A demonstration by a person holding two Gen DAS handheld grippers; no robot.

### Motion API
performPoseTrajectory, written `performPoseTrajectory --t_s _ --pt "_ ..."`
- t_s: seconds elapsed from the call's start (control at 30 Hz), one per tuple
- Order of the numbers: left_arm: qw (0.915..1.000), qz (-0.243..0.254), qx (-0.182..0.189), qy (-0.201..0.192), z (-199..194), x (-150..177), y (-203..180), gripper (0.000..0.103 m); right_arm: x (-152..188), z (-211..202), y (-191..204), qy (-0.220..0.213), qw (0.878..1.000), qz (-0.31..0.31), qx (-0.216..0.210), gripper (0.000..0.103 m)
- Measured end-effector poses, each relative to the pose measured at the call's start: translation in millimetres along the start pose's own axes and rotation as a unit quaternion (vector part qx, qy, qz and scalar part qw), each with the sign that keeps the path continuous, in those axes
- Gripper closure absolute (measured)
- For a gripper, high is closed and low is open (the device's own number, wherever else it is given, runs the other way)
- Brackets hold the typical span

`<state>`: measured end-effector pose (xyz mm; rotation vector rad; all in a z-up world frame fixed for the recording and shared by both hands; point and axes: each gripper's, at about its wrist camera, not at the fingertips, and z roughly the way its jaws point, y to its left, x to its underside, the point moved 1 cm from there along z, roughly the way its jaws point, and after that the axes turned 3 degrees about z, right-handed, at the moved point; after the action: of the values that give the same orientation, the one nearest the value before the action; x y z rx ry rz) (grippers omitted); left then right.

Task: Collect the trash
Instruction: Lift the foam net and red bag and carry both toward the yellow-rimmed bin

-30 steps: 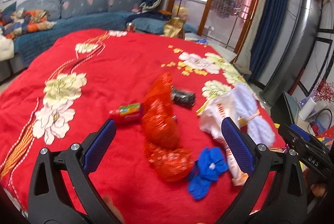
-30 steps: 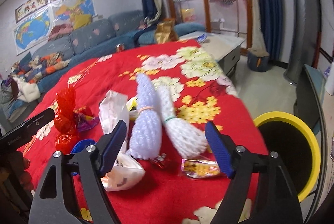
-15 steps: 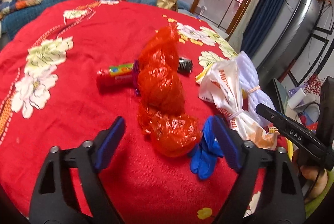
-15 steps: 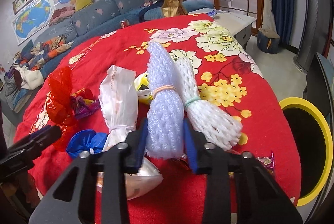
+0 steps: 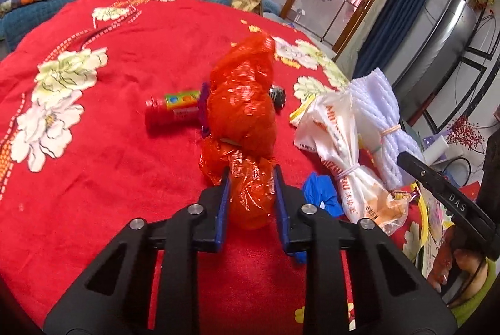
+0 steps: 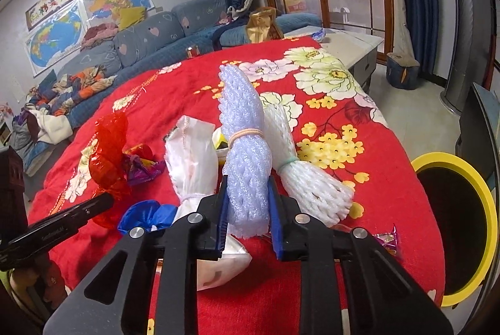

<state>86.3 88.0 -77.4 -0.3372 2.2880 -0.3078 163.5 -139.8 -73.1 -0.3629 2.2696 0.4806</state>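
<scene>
Left gripper: fingers pressed against both sides of the near lobe of the red plastic bag, clamped on crinkled film only. Rest of the bag standing ahead of the fingertips, tied in the middle. Red bottle lying beyond and left of the tips, partly behind the bag; blue scrap just right of the right finger; white printed bag further right.

Right gripper: fingers closed on the near end of the lavender foam-net bundle, foam visibly squeezed between the pads. White foam-net bundle just right of the right finger, apparently touching the held one. White bag left of the left finger. Yellow-rimmed bin well to the right, below table edge.

Risks, as judged:
- Film slipping or tearing on lift; shallow bite on a loose lobe.
- Bag dragging the bottle or purple wrapper on rising.
- Foam compressing further and sliding out during the swing to the bin.
- Neighbouring white bundle snagging and falling off the red tablecloth.
</scene>
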Motion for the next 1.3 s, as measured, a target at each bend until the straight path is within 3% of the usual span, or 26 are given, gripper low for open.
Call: performPoseTrajectory --t_s 0.43,1.3 --pt "0.9963 0.051 0.025 -0.065 -38.8 -27.0 -38.3 0.088 -3.3 -31.0 -11.9 -0.035 0.999 0.020 -0.004 0.082" --pt "0.9809 0.156 0.105 -0.051 -11.5 -32.2 -151.2 0.088 -4.9 -79.6 -99.3 -0.086 0.989 0.102 0.063 0.082"
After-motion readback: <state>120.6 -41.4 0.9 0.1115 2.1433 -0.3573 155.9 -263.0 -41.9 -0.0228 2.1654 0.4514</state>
